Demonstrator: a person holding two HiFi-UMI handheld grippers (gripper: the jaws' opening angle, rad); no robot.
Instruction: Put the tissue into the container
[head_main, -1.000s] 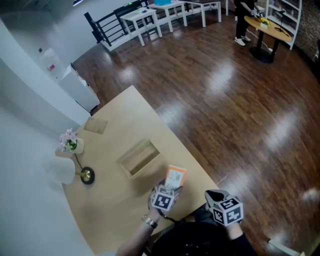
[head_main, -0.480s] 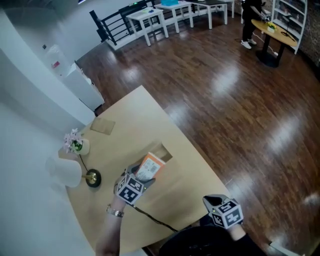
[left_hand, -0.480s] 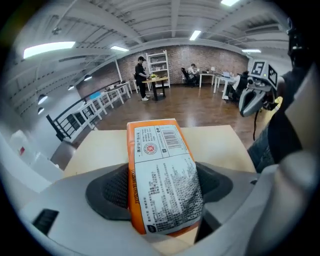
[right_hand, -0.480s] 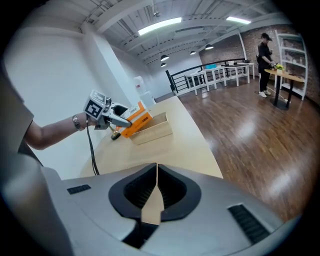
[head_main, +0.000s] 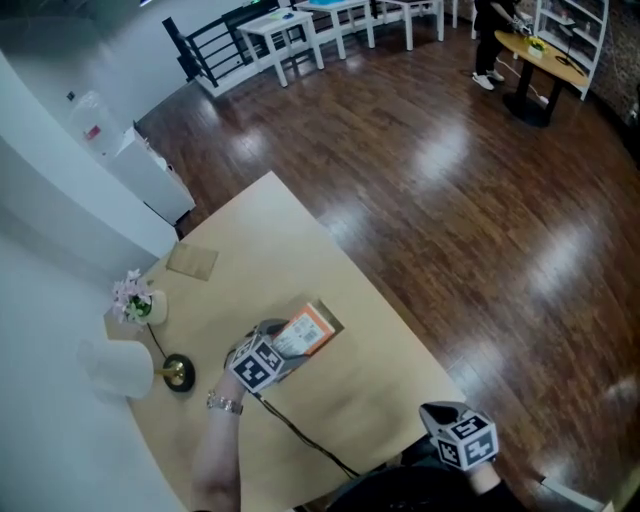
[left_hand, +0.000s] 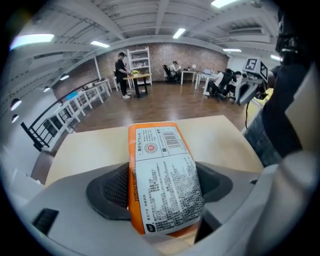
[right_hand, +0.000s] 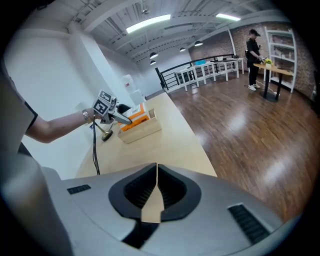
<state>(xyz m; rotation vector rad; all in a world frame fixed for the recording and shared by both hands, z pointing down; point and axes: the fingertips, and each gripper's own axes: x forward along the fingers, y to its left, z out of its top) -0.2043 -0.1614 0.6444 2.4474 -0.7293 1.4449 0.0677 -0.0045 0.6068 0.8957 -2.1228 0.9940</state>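
An orange and white tissue pack sits between the jaws of my left gripper, which is shut on it. In the head view the pack covers most of the open wooden container on the table. The right gripper view shows the tissue pack standing in the wooden container, with the left gripper still on it. In the left gripper view the tissue pack fills the gap of the left gripper. My right gripper is shut and empty, held near the table's front edge.
On the light wooden table stand a brass-footed lamp with a white shade, a small flower pot and a brown card at the far left. A black cable trails from the left gripper. A person stands far off.
The left gripper carried the tissue pack from near the table's front edge away to the wooden container and set it down into it. The right gripper stayed near the front edge.
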